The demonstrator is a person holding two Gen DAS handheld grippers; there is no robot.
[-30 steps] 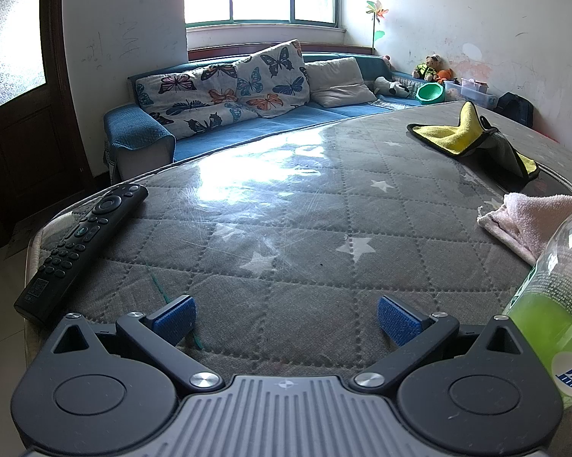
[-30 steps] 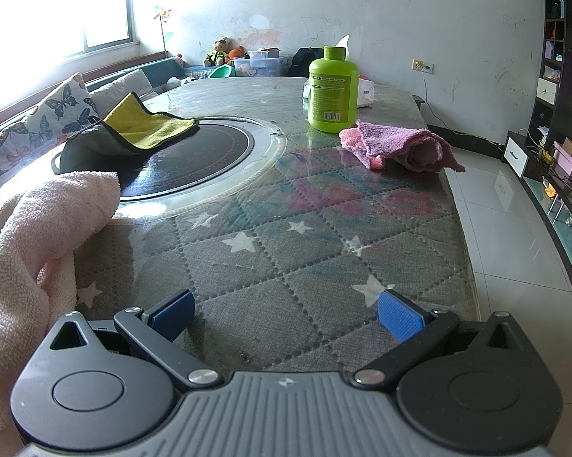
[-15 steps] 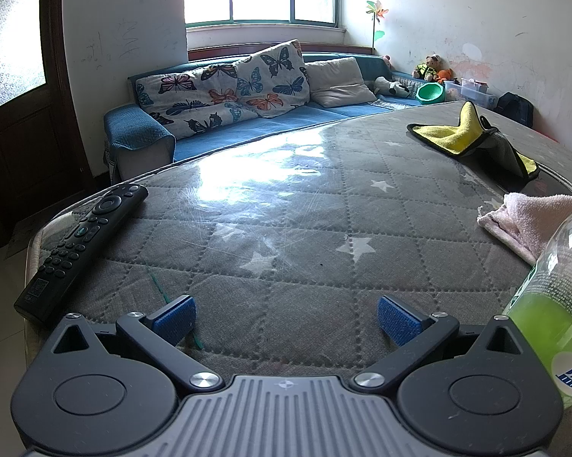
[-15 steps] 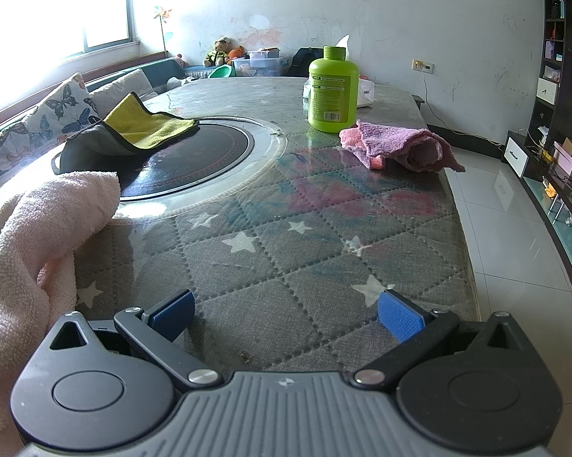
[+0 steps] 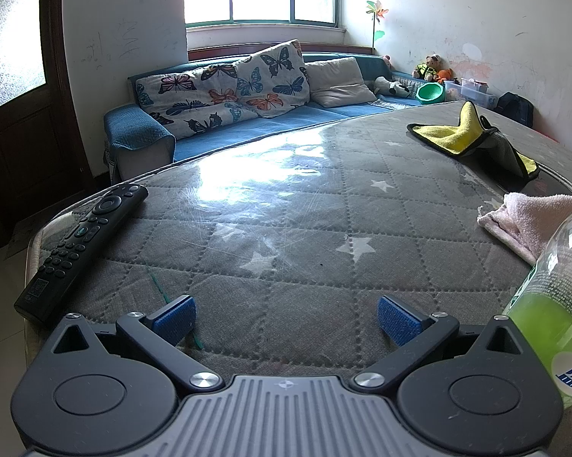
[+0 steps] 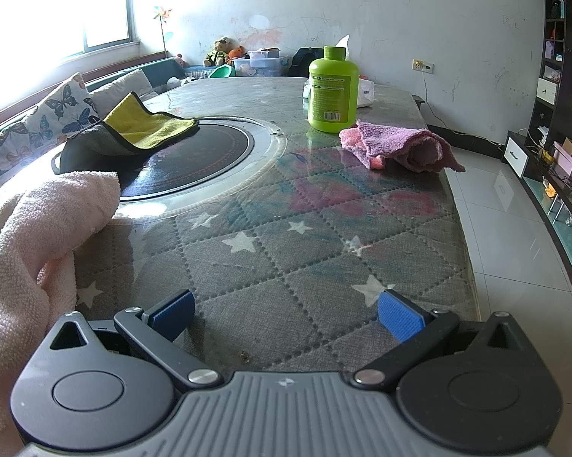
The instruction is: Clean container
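A clear bottle of green liquid (image 5: pixel 552 304) stands at the right edge of the left wrist view, just right of my open left gripper (image 5: pixel 286 321), which holds nothing. Beyond it lies a pale pink towel (image 5: pixel 529 224), seen large at the left of the right wrist view as the pale pink towel (image 6: pixel 46 228). My right gripper (image 6: pixel 286 316) is open and holds nothing, low over the quilted table. A green opaque bottle (image 6: pixel 333 89) stands far across the table, with a purple-pink towel (image 6: pixel 404 146) next to it. A yellow-grey cloth (image 6: pixel 141 129) lies on the dark round hob.
A black remote control (image 5: pixel 84 251) lies near the table's left edge. The glass-topped table (image 6: pixel 286 236) drops off to tiled floor (image 6: pixel 514 228) on the right. A blue sofa (image 5: pixel 248 122) with cushions stands behind the table; shelves (image 6: pixel 560 76) line the right wall.
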